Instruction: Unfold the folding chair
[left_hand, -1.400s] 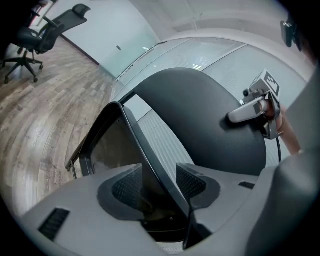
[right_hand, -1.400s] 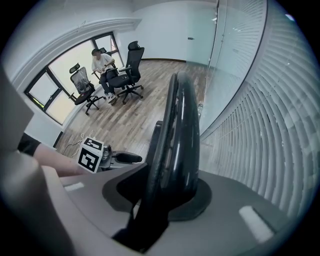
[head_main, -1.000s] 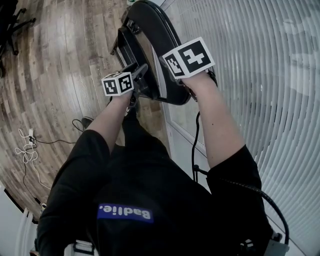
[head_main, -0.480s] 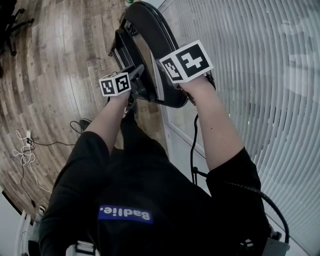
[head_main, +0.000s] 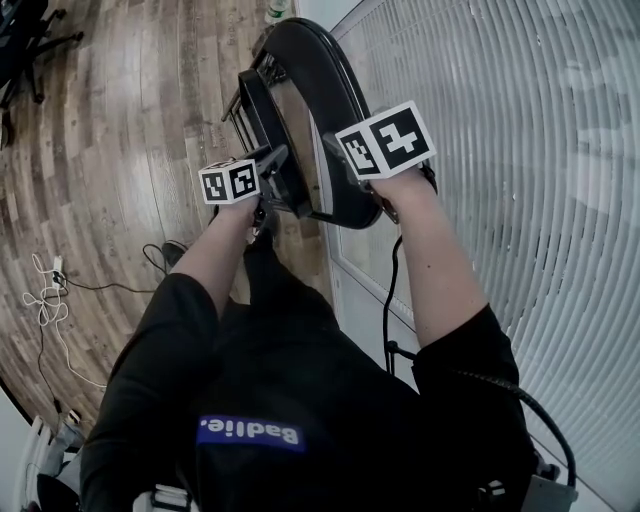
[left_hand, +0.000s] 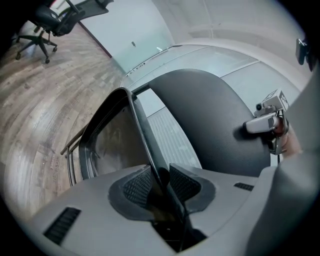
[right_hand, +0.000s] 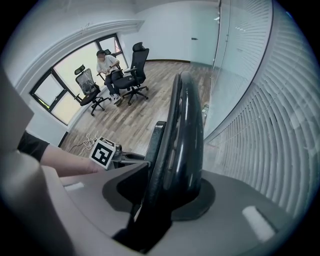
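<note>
A black folding chair (head_main: 322, 75) stands folded beside the glass wall. My left gripper (head_main: 272, 160) has just been closing, and its pads now clamp the thin front edge of the seat frame (left_hand: 136, 117), which runs between them. In the left gripper view, that gripper (left_hand: 161, 184) looks along the frame toward the padded backrest (left_hand: 210, 115). My right gripper (head_main: 345, 178) is shut on the backrest's near rim. The right gripper view shows that gripper (right_hand: 167, 192) with the glossy backrest (right_hand: 186, 125) rising from between its jaws. The left gripper's marker cube (right_hand: 103, 153) sits just left of it.
A glass wall with white blinds (head_main: 520, 150) runs close along the chair's right side. Loose cables (head_main: 48, 300) lie on the wooden floor at the left. Far across the room, a person (right_hand: 107, 62) sits among office chairs (right_hand: 135, 70).
My left gripper's jaws have closed onto the seat frame's edge and shifted slightly left. The gap between seat frame and backrest looks a little wider. The right gripper has stayed put.
</note>
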